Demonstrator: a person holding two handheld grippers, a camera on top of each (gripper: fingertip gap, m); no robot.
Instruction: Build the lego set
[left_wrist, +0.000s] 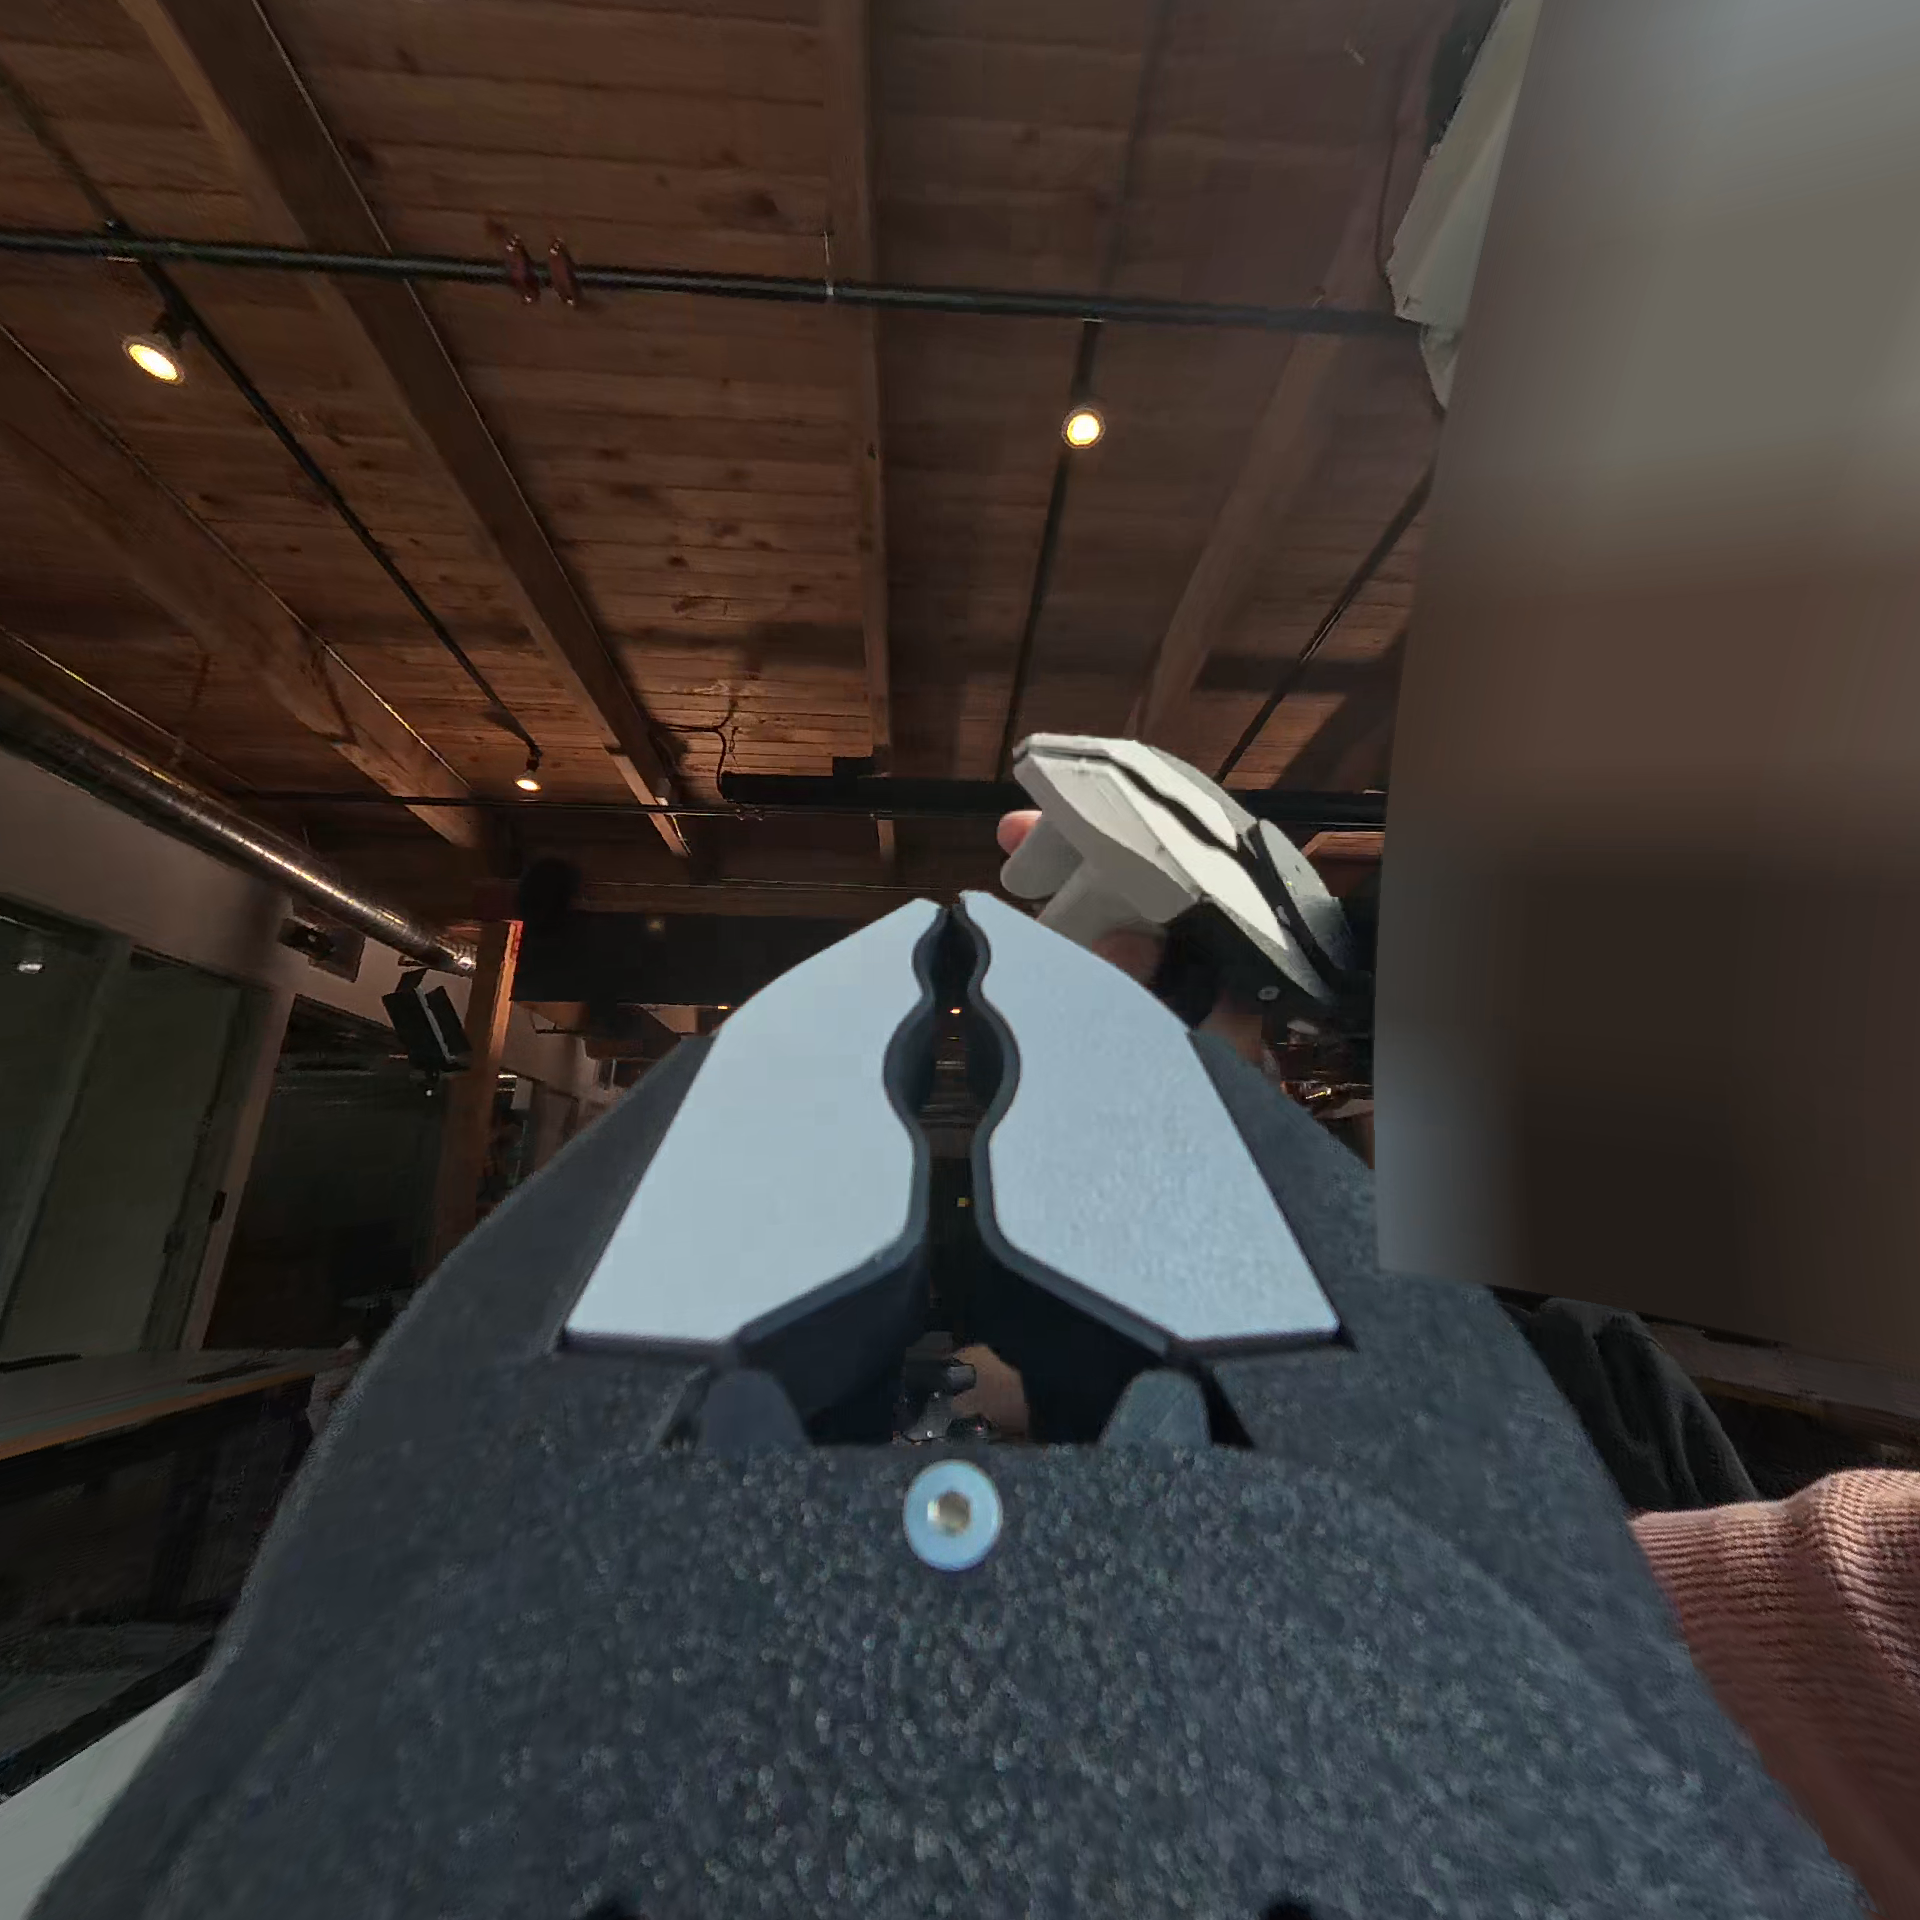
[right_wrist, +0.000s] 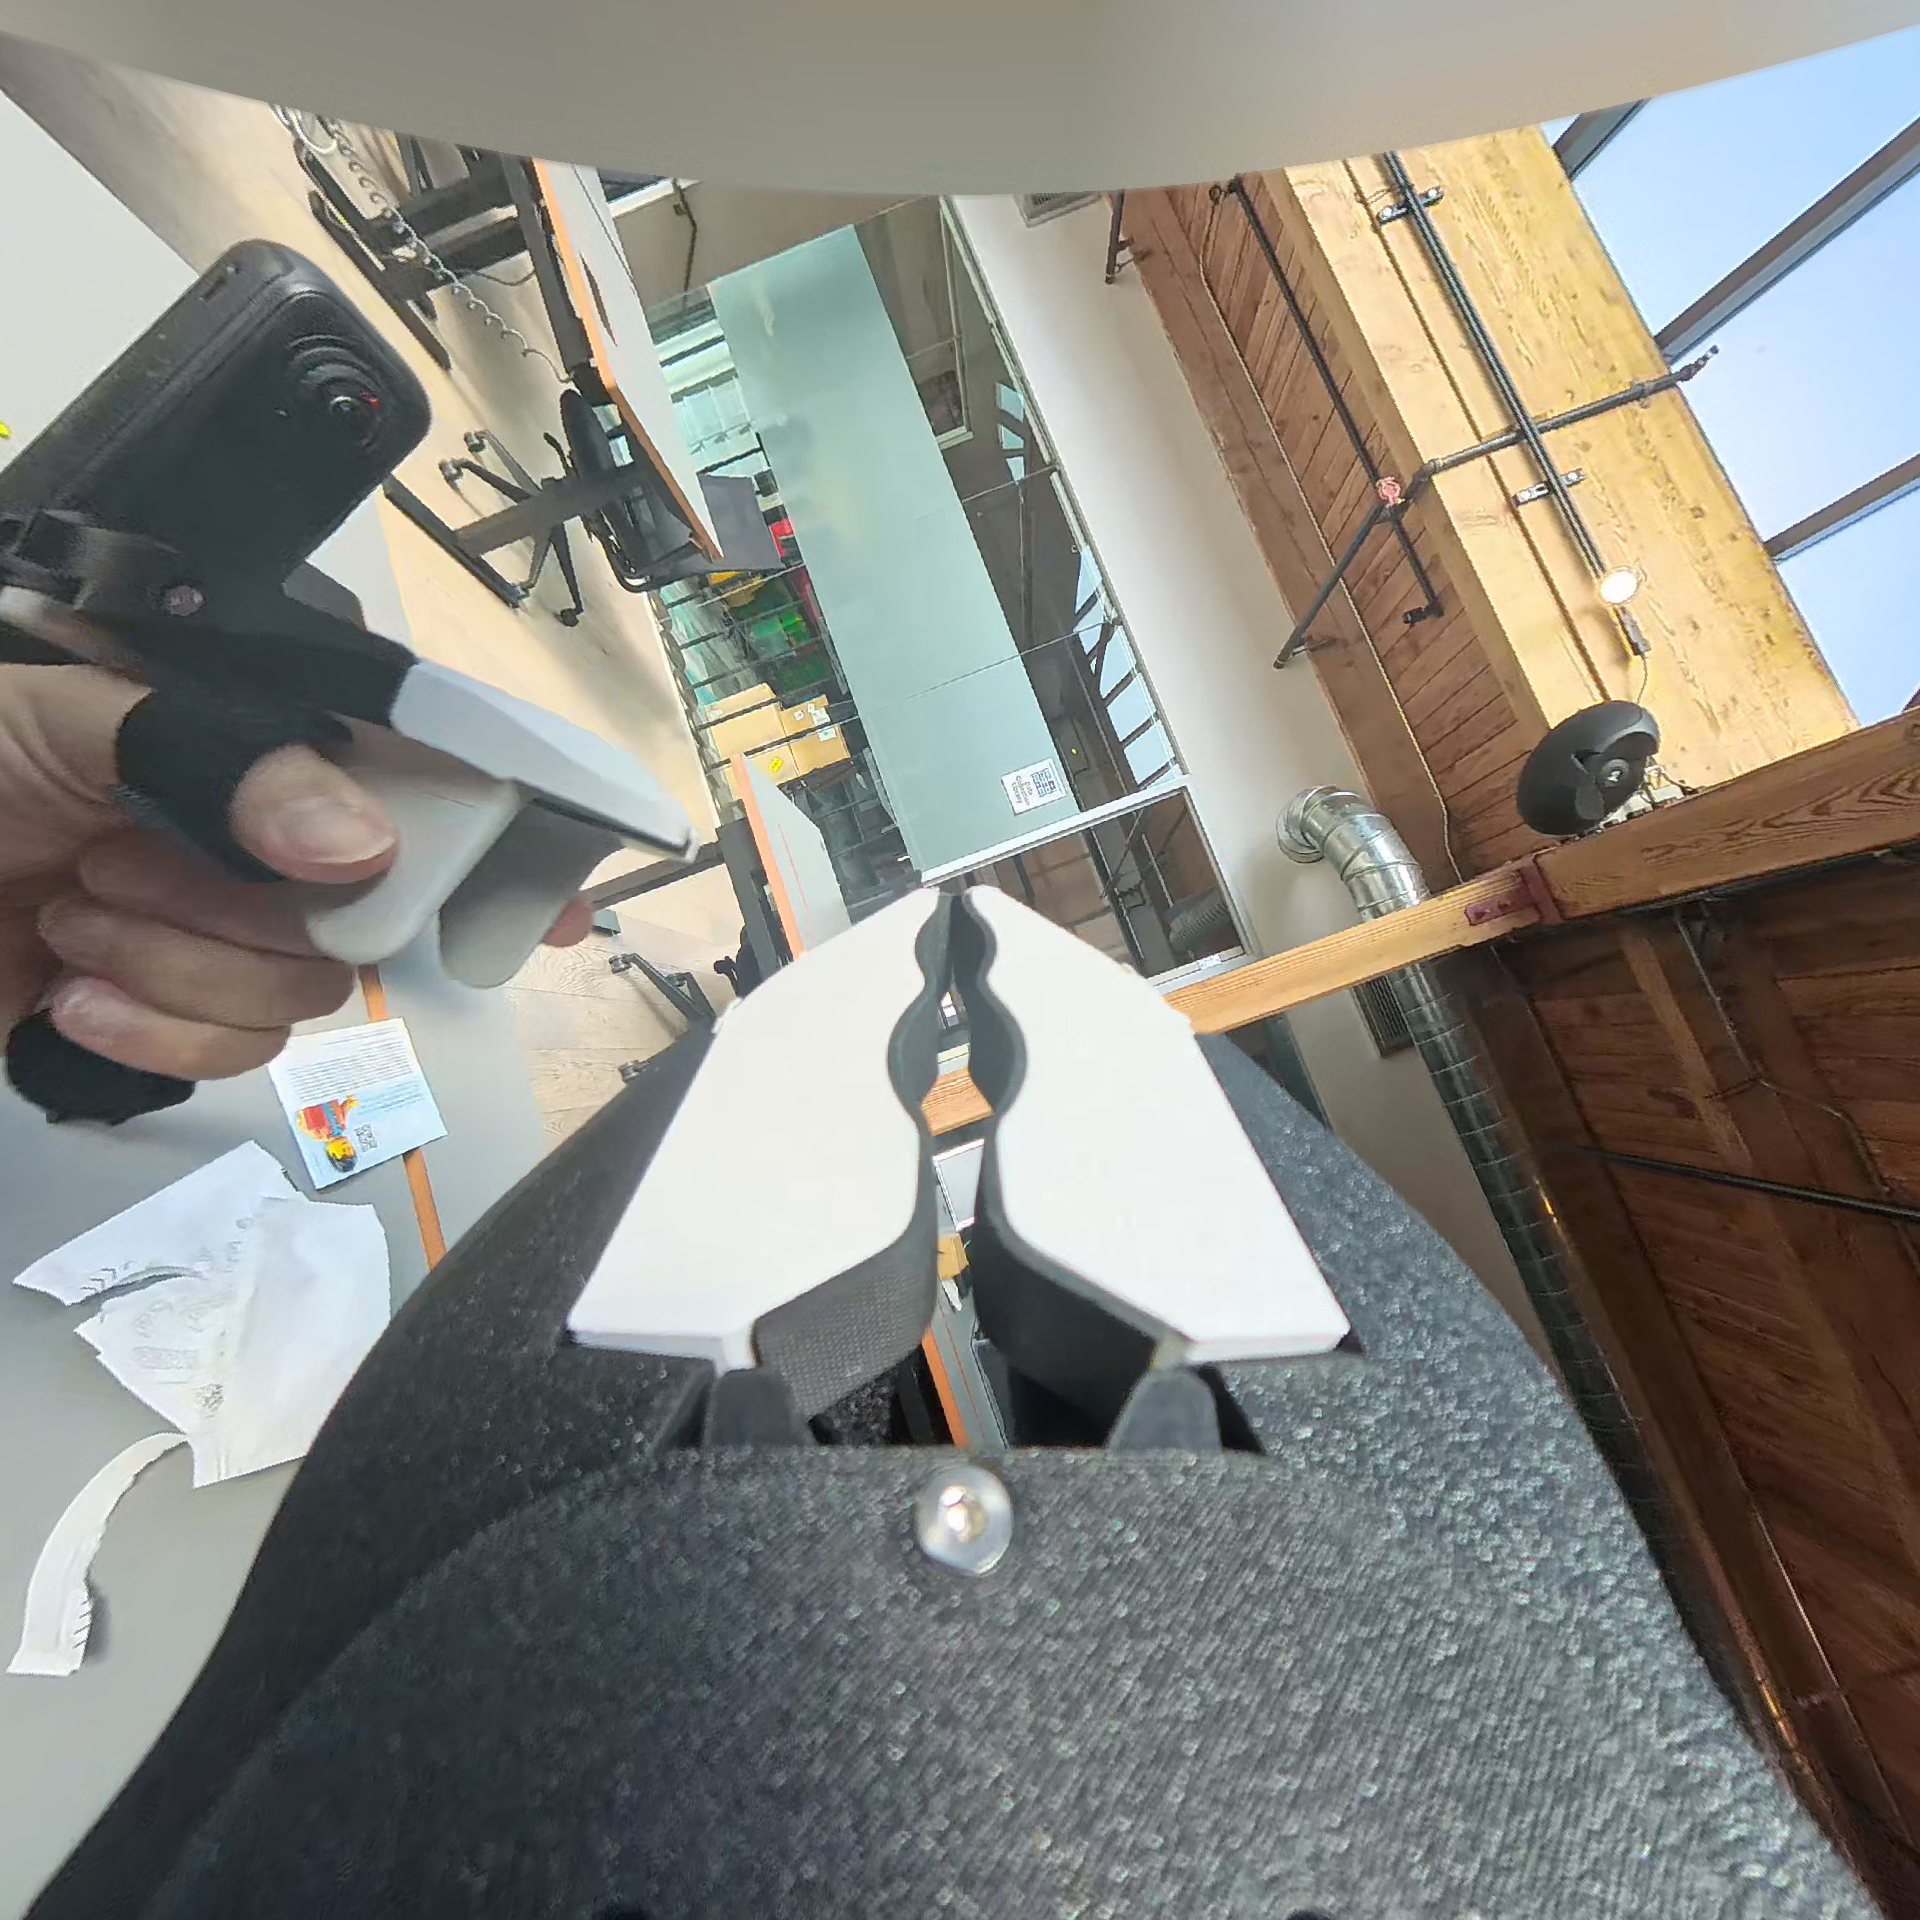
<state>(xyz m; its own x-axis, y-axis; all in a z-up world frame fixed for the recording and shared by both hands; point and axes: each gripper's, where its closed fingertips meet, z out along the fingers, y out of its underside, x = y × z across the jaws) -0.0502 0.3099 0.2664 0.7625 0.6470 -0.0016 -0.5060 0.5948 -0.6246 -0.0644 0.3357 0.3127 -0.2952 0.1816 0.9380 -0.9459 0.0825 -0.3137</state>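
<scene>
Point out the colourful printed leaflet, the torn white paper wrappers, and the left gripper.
Colourful printed leaflet (right_wrist: 356, 1099): right wrist view, page centre.
Torn white paper wrappers (right_wrist: 244, 1314): right wrist view, largest piece.
Left gripper (left_wrist: 954, 914): left wrist view, between fingertips.

A wooden plank ceiling (left_wrist: 644, 499) with heavy beams carries dark pipes and small lit spotlights (left_wrist: 1083, 427), and a silver duct (left_wrist: 239, 831) runs along the left wall. The right wrist view is tilted: frosted glass partitions (right_wrist: 914, 582), a pale wood floor (right_wrist: 457, 582), desks and an office chair (right_wrist: 597, 468). A timber beam (right_wrist: 1538, 416) sits beside bright windows (right_wrist: 1787, 312), with a ribbed metal duct (right_wrist: 1351, 862) below it.
</scene>
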